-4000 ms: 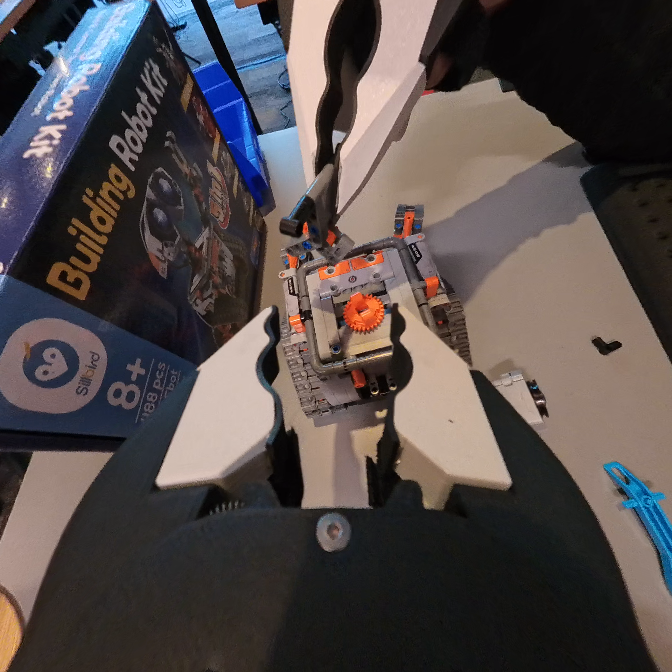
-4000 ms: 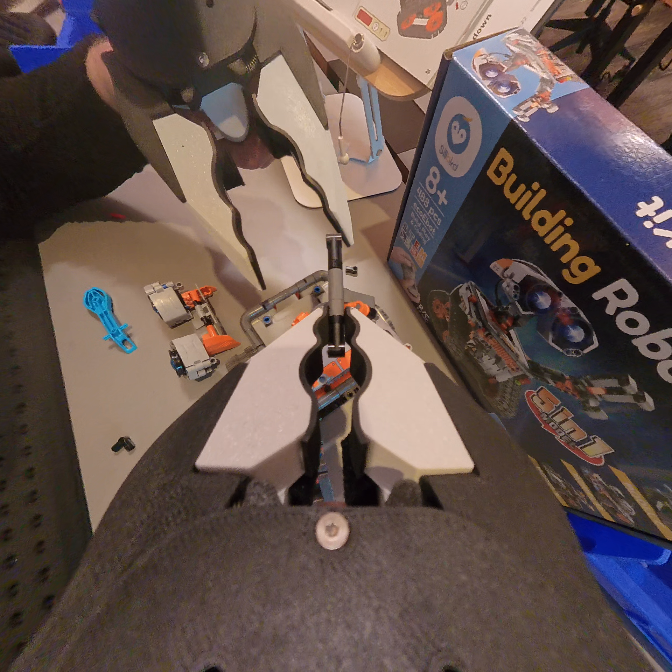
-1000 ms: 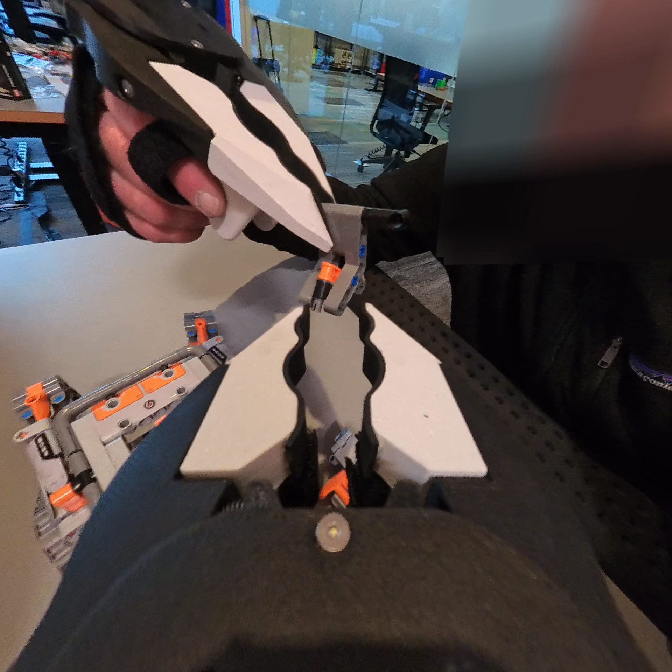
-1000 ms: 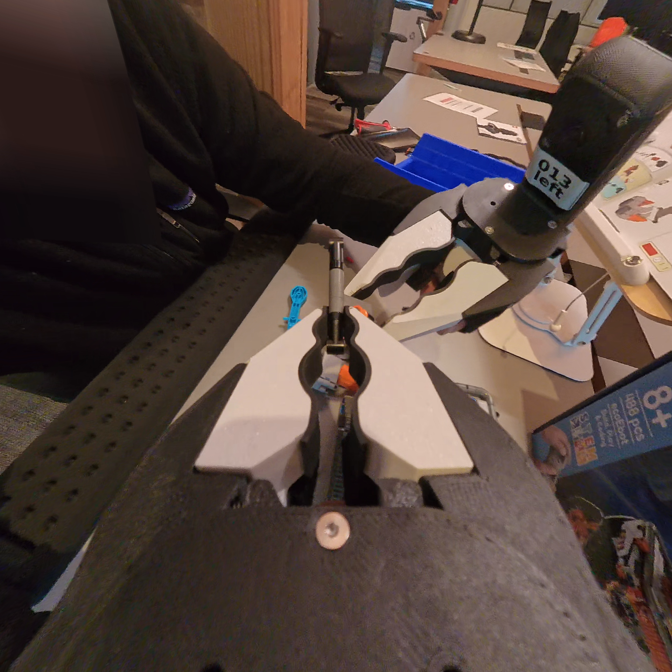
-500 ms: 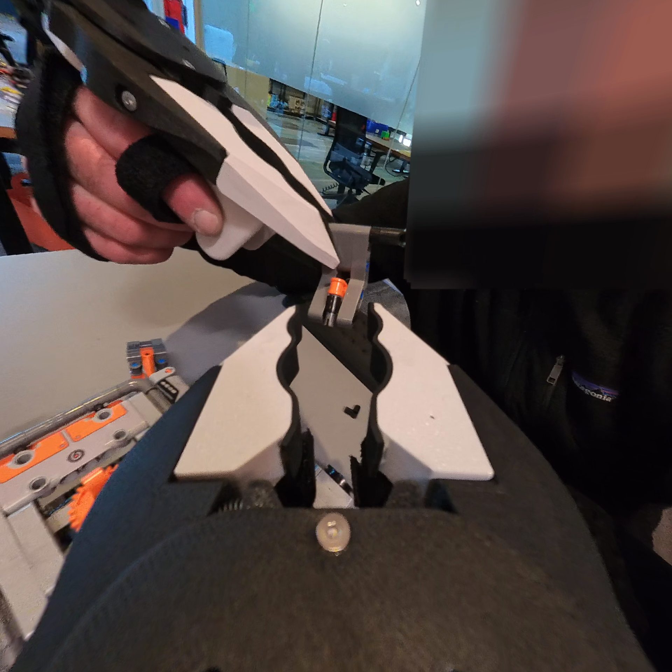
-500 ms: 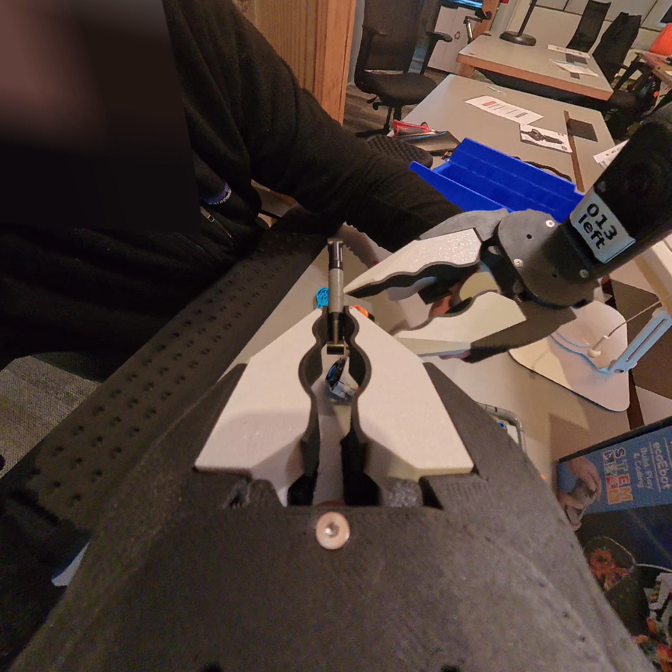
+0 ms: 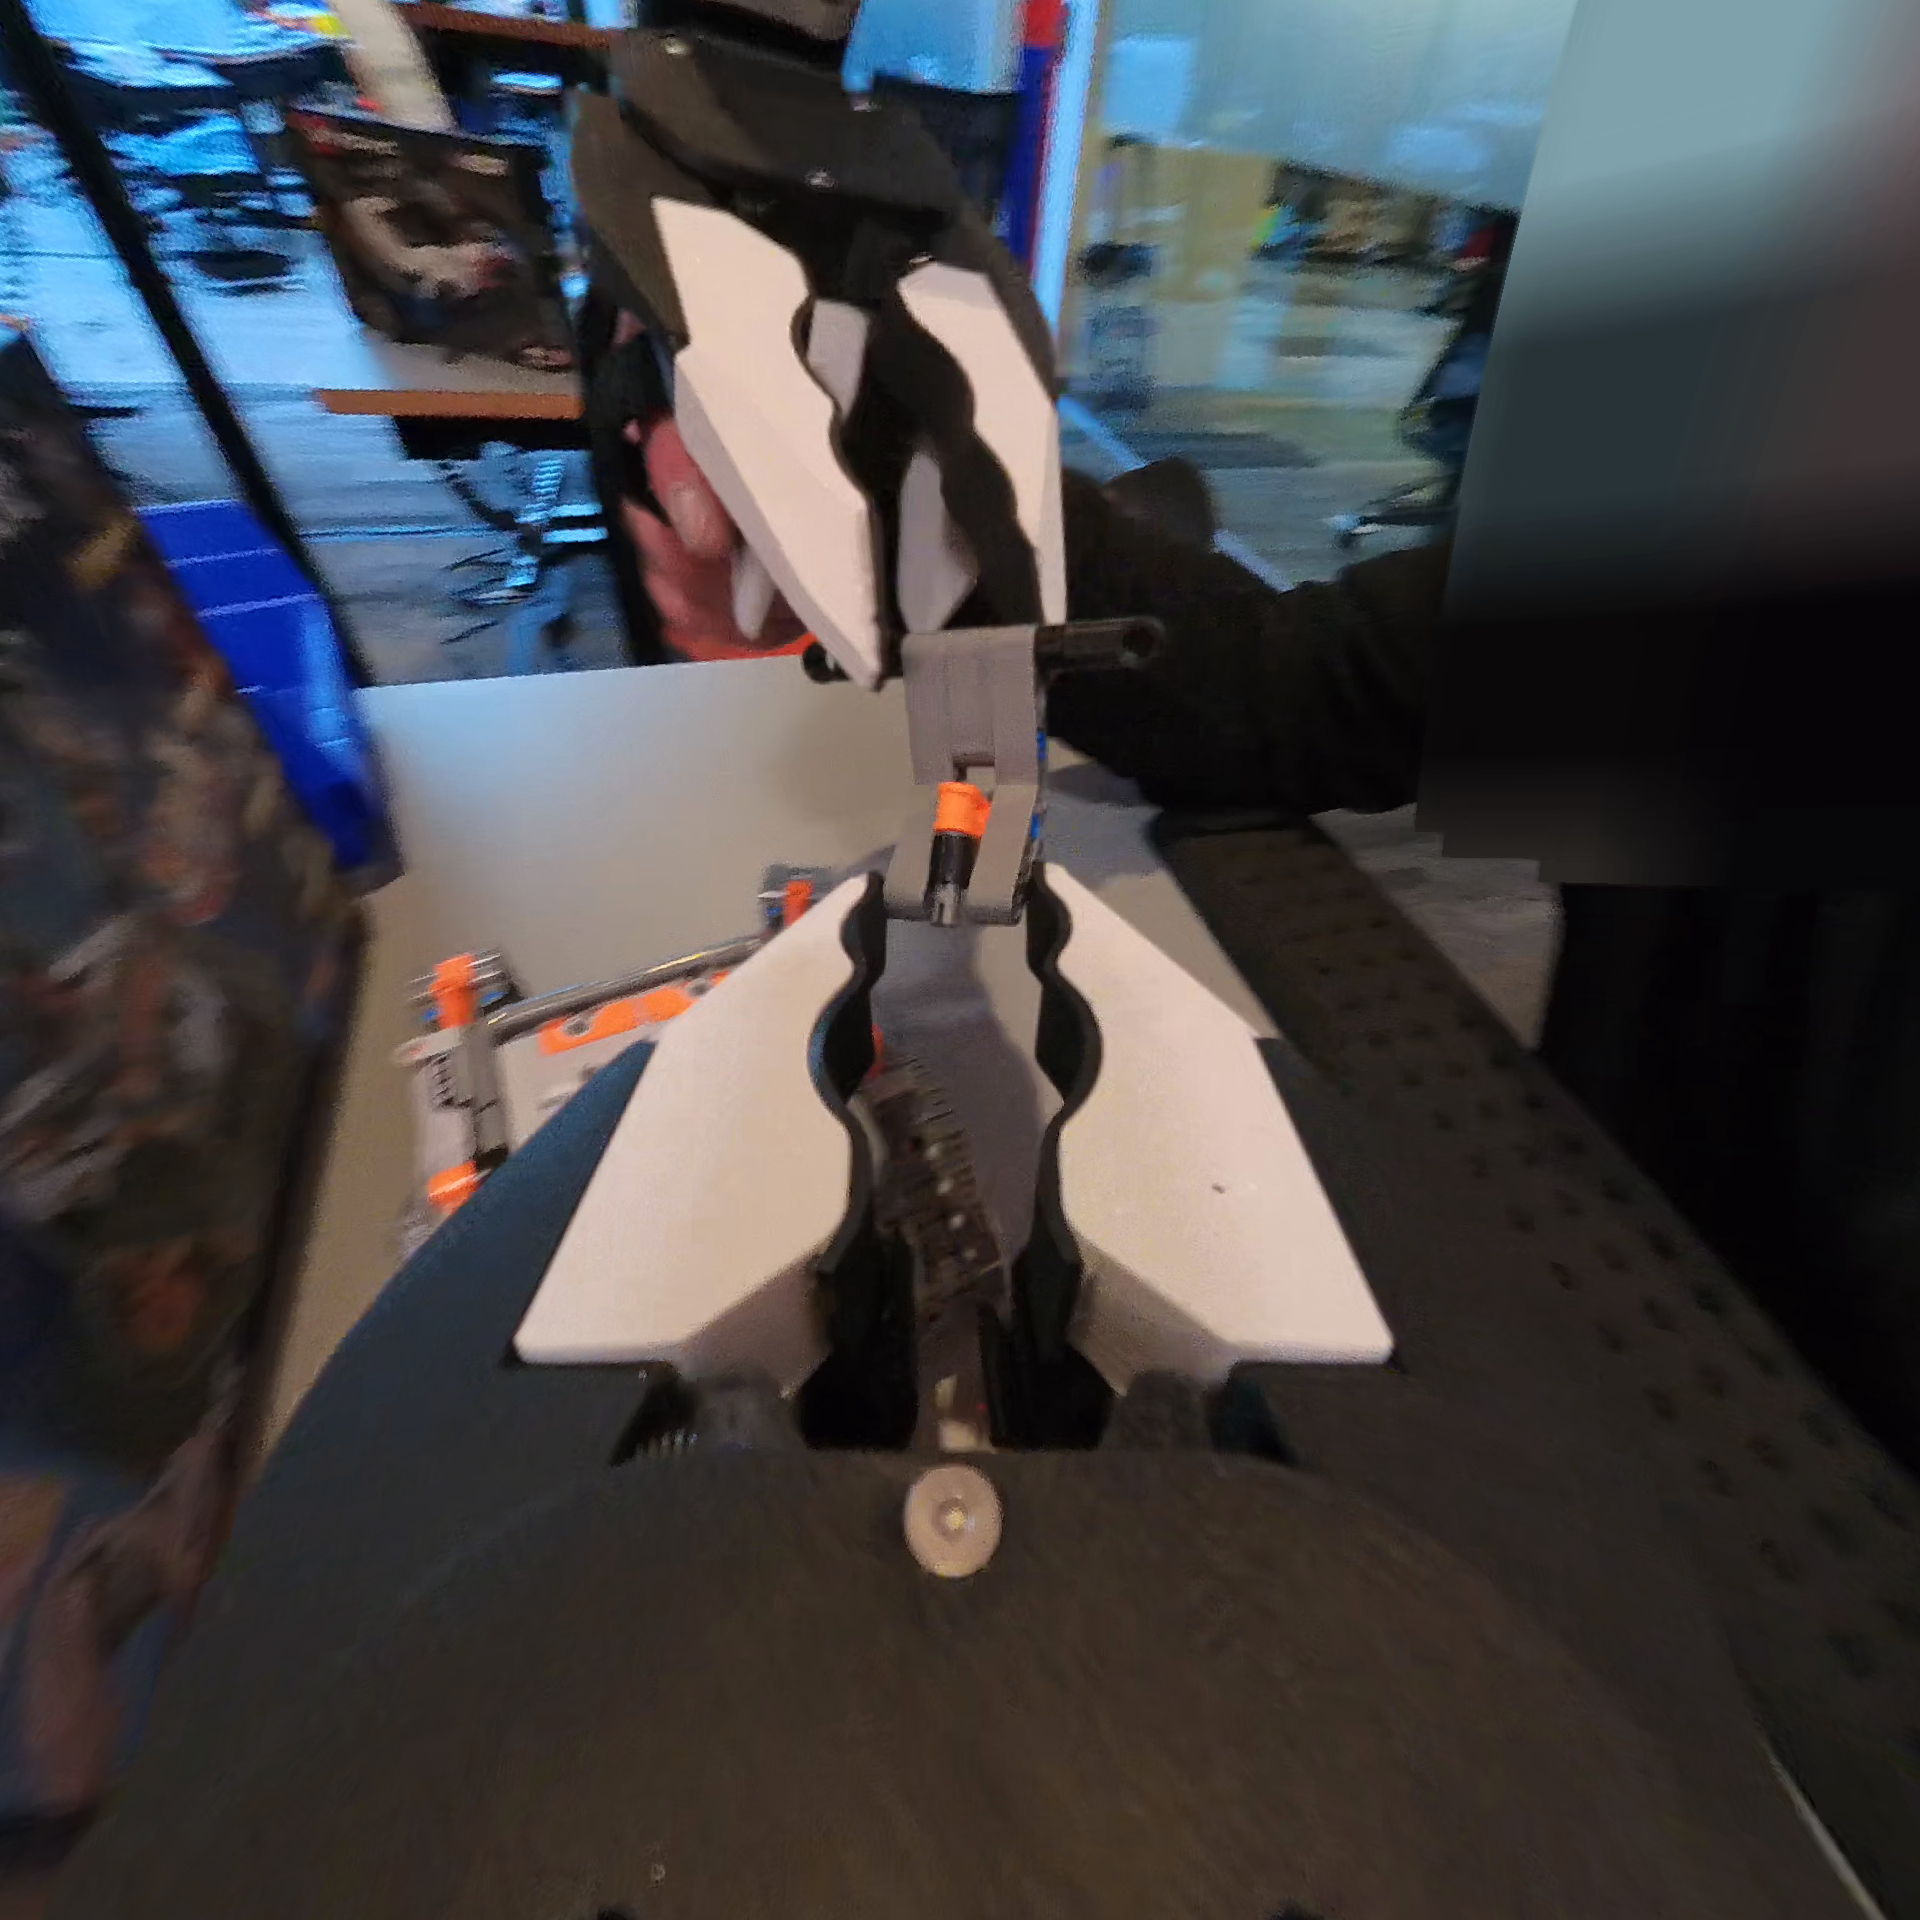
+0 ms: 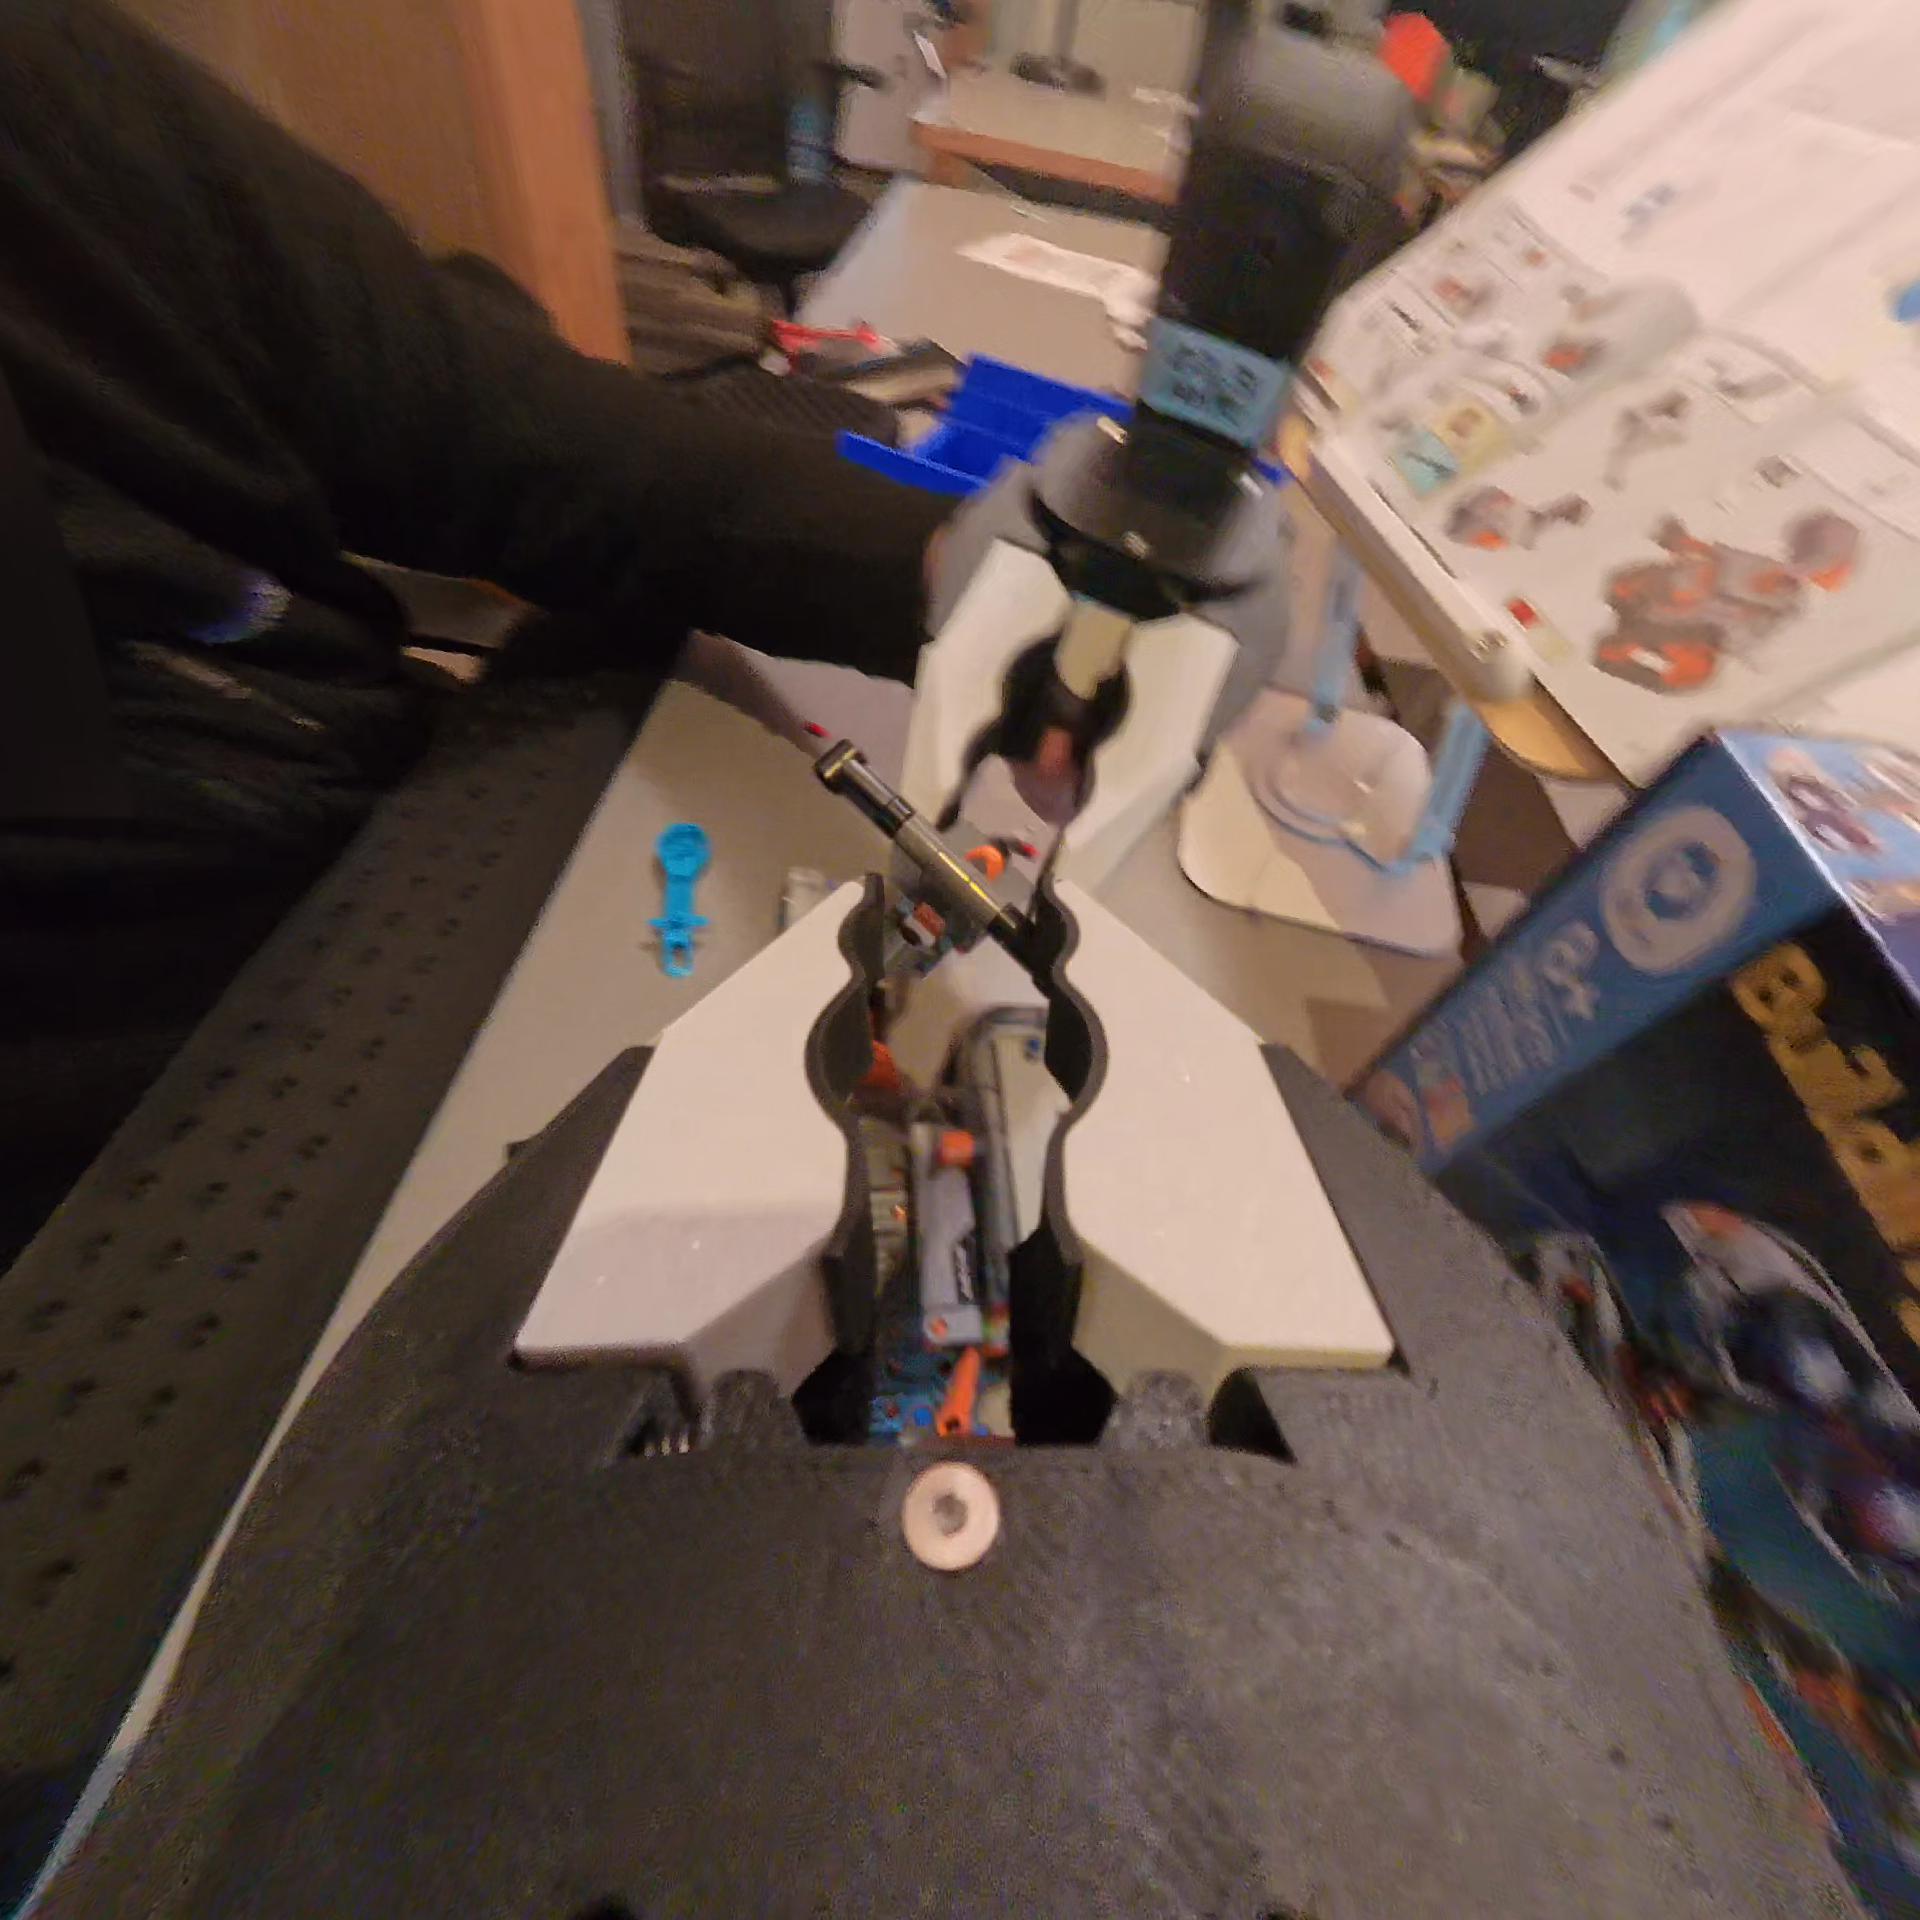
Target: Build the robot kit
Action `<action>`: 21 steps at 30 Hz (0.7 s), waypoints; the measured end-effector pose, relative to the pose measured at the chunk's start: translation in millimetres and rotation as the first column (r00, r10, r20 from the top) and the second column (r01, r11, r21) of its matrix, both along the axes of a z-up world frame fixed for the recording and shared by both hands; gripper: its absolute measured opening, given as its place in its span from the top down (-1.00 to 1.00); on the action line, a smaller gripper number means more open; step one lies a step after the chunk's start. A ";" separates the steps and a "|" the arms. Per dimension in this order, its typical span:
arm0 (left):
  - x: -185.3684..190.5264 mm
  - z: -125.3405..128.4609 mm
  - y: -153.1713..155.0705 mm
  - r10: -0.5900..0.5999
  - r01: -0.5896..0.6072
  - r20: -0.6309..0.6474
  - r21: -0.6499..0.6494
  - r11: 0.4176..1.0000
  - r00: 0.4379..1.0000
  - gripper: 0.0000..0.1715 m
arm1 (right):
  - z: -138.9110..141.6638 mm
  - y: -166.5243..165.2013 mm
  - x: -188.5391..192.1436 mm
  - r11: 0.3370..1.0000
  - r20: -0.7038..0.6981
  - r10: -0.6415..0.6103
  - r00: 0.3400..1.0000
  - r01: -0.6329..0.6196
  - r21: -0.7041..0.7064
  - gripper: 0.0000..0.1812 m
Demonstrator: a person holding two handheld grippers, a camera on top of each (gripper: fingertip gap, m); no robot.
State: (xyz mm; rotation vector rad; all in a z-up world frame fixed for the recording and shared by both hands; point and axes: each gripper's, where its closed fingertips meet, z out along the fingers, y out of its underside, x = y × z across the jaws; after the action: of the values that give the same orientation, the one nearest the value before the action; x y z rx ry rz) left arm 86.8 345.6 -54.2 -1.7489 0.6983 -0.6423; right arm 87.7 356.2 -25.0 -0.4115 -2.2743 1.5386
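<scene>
The left gripper [image 7: 956, 894] has its jaws partly closed. The tips sit flush against both sides of the lower end of a small grey piece [image 7: 971, 707], which carries an orange pin and a black axle; this reads as a grip. The right gripper [image 8: 958, 888] has its jaws parted to about the same width. The piece lies slantwise across the gap, with the axle end against one inner pad. Whether these jaws squeeze it or only flank it, I cannot tell.

The piece is in the air between the two grippers, clear of the table [image 7: 623, 790]. It is above and just beside the tracked model [image 7: 582, 1029], which rests on the table with its orange and grey parts up. Nothing shows the piece joined to the model.

The left wrist view shows the piece upright, with the right gripper coming down on its top end and the axle poking out sideways. It also shows the person's hand [image 7: 686, 540] and dark sleeve [image 7: 1247, 686] behind. The right wrist view shows what that one hides:
- a blue tool [image 8: 675, 904] lying on the table near the perforated black mat [image 8: 260, 1039];
- a blue box [image 8: 1662, 987] standing to the right;
- an instruction sheet [image 8: 1610, 364] propped on a stand;
- a blue bin [image 8: 987, 416] farther back

Both views are blurred
</scene>
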 end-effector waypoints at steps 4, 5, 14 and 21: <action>-31.3 -11.4 13.5 0.221 -0.225 -0.116 -0.018 0.974 0.968 0.71 | -18.1 19.2 -20.0 0.985 0.044 -0.147 0.988 0.143 0.098 0.64; -35.5 -14.8 15.8 0.253 -0.258 -0.127 -0.027 0.966 0.959 0.70 | -20.6 21.1 -23.1 0.981 0.053 -0.168 0.984 0.162 0.107 0.63; -47.4 -35.1 28.7 0.376 -0.387 -0.234 0.001 0.922 0.896 0.71 | -32.1 30.6 -34.5 0.968 0.097 -0.231 0.968 0.219 0.125 0.75; -53.9 -42.7 30.3 0.427 -0.442 -0.266 0.004 0.897 0.864 0.71 | -42.0 37.6 -38.8 0.962 0.152 -0.258 0.954 0.239 0.131 0.71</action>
State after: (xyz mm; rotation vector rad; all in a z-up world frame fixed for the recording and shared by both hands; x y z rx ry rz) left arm 32.9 376.0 -97.0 -1.9810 0.4344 -0.1212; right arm 48.9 393.7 -67.0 -0.7902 -2.3129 1.2885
